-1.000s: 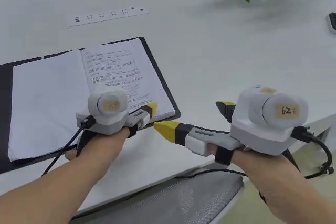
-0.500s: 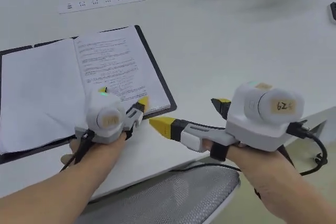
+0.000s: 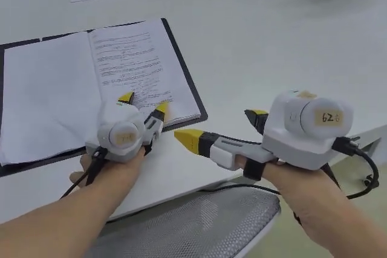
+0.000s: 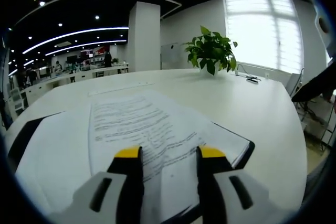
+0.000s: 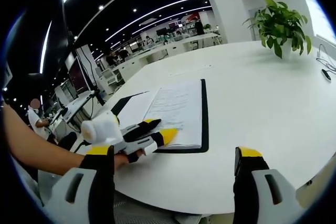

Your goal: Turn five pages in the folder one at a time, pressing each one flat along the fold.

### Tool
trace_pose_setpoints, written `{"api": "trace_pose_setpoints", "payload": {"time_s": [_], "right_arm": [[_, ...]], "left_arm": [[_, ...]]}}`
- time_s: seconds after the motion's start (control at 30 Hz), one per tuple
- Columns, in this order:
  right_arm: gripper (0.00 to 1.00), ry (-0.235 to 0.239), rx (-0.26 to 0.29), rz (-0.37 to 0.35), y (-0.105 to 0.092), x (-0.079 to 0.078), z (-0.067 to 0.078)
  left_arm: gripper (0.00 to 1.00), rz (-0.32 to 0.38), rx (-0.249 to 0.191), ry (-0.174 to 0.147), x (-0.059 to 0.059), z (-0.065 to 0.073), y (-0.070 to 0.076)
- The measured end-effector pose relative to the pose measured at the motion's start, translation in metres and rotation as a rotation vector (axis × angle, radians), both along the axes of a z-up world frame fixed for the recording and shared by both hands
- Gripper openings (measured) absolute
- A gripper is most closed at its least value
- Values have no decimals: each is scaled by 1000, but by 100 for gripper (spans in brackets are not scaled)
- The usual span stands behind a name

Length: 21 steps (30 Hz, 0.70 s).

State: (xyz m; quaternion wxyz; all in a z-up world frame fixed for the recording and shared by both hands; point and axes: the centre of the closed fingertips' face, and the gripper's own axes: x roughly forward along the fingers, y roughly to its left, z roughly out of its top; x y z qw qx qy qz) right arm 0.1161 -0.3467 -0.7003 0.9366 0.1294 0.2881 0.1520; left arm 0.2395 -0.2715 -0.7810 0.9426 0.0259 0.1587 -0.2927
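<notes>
Left gripper [image 3: 143, 104], jaws parted, poised over the open folder [image 3: 130, 58] (print facing up); right gripper [image 3: 224, 127] gapes alongside

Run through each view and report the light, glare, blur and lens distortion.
Head view: soft even light, only faint shadows on the white table, print in the folder too fine to read. Left gripper view: fisheye bows the table edge, the window is blown out, the left tongs look slightly soft. Right gripper view: ceiling light strips curve, and the room is dim.

Left tongs [image 3: 143, 102], right tongs [image 3: 222, 127]: jaws apart
</notes>
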Motion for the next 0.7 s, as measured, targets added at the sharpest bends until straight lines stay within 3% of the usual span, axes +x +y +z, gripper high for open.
{"api": "trace_pose_setpoints", "payload": {"time_s": [0.1,0.17,0.23,0.5,0.63,0.7], "right_arm": [[94,2,3,6,1,2,-1],[93,1,6,14,3,6,-1],[93,2,9,21,5,8,-2],[86,-7,12,84,17,27,-4],[78,-13,37,112,23,39,-6],[75,11,61,122,27,45,-13]], "left_arm": [[35,0,-1,-1,0,1,0],[22,30,-19,11,3,1,5],[17,43,-20,19,6,0,9],[10,54,-52,49,8,-1,10],[10,55,-57,50,8,-1,10],[10,55,-56,48,7,-1,10]]}}
